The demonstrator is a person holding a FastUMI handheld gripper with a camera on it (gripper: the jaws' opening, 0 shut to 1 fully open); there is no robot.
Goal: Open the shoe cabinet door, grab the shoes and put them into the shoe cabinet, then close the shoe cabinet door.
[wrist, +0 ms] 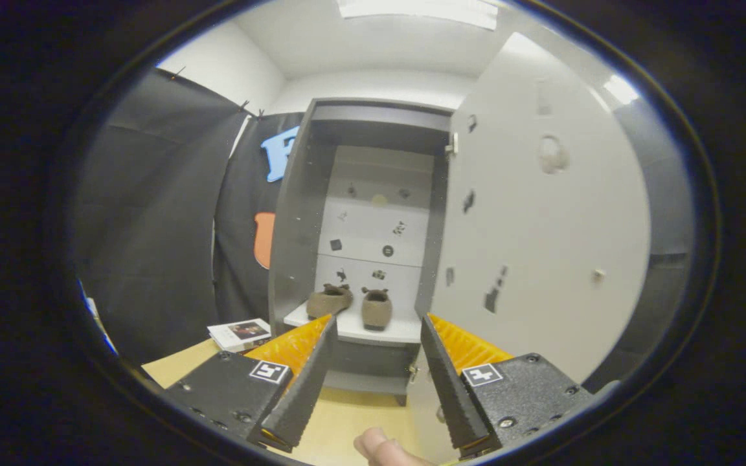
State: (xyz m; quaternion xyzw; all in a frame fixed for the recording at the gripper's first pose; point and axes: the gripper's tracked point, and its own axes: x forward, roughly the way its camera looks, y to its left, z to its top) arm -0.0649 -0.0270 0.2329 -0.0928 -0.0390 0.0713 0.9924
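Gripper view: gripper (378, 323) spread and empty, shoes (351, 305) already on cabinet shelf (383, 333), door (541, 239) swung wide beside right finger, likely awaiting closing push.

The grey cabinet (295, 213) stands open, its pale door (528, 246) swung wide to the right. Two brown shoes (350, 304) sit side by side on the white bottom shelf (379, 331), heels outward; the left one is angled, the right one straight. Small stickers dot the back panel and door.
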